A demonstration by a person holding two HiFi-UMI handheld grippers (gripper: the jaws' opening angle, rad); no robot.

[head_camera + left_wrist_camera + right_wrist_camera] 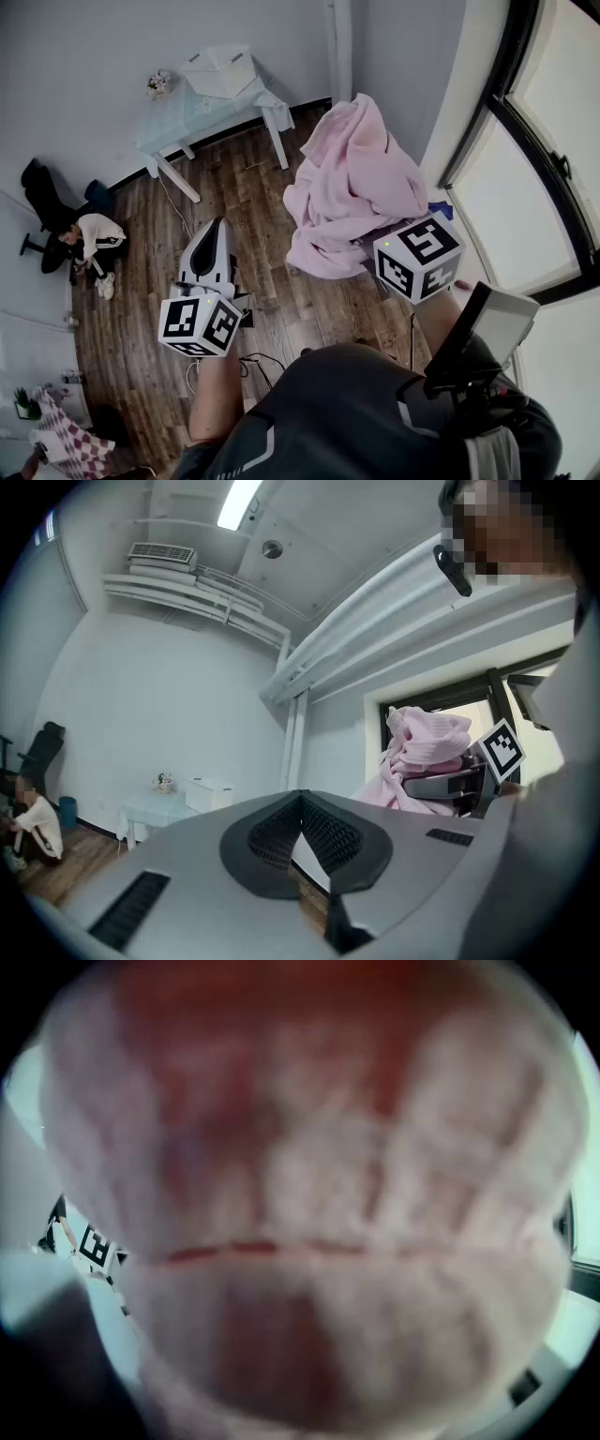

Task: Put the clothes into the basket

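Observation:
A large pink garment (352,187) hangs bunched in the air at the right, above the wooden floor. My right gripper (394,248) is under it with its marker cube (419,255) showing, and its jaws are buried in the cloth. In the right gripper view the pink garment (300,1194) fills the whole picture. The left gripper view shows the pink garment (427,742) piled over the right gripper's grey jaw. My left gripper (216,234) is held lower left, apart from the cloth. Its dark pads (272,841) meet with nothing between them. No basket is in view.
A white table (202,112) with a white box (220,70) stands against the far wall. A person (89,239) sits on the floor at the left. A checkered cloth (70,436) lies at the bottom left. Windows (534,178) run along the right side.

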